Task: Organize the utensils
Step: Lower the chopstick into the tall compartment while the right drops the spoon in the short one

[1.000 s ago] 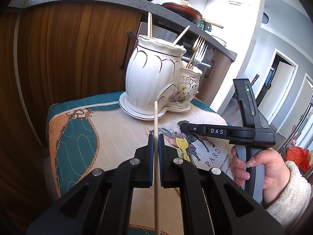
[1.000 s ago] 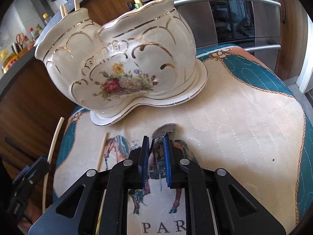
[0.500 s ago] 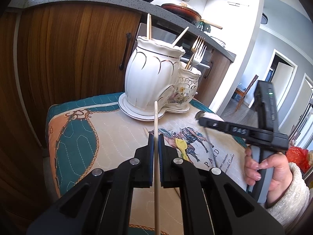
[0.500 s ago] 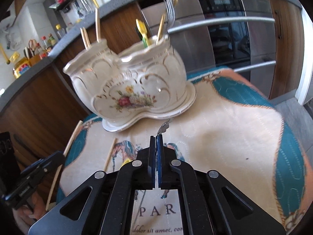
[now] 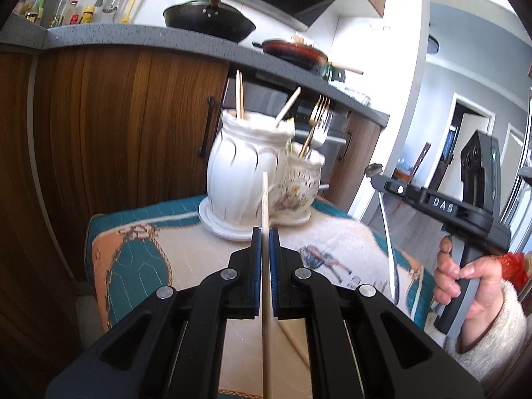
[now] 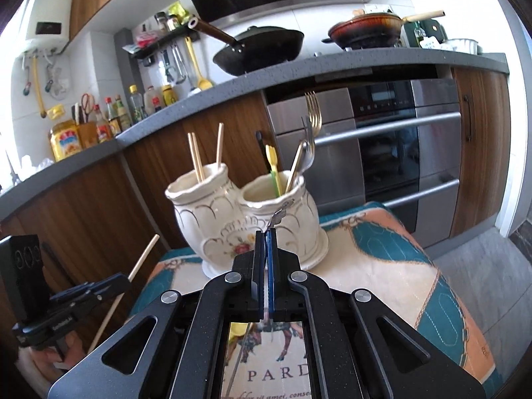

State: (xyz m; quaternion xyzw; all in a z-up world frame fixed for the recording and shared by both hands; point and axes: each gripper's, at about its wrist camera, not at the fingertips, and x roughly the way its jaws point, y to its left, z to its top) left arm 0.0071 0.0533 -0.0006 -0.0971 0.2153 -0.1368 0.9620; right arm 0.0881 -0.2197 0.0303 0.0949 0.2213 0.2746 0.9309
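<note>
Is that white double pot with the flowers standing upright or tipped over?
Upright. The white double pot sits flat on its saucer, both mouths facing up, with chopsticks and forks standing in it.

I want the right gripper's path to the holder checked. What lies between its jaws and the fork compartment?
In the right wrist view, only the ornate handle end of the metal utensil that the right gripper clamps; past it stands the holder's fork compartment, with nothing else between.

Ahead of the matt black plastic left claw stood a glossy ceramic holder (gilt-trimmed); pale wooden chopstick, quilted cloth.
</note>
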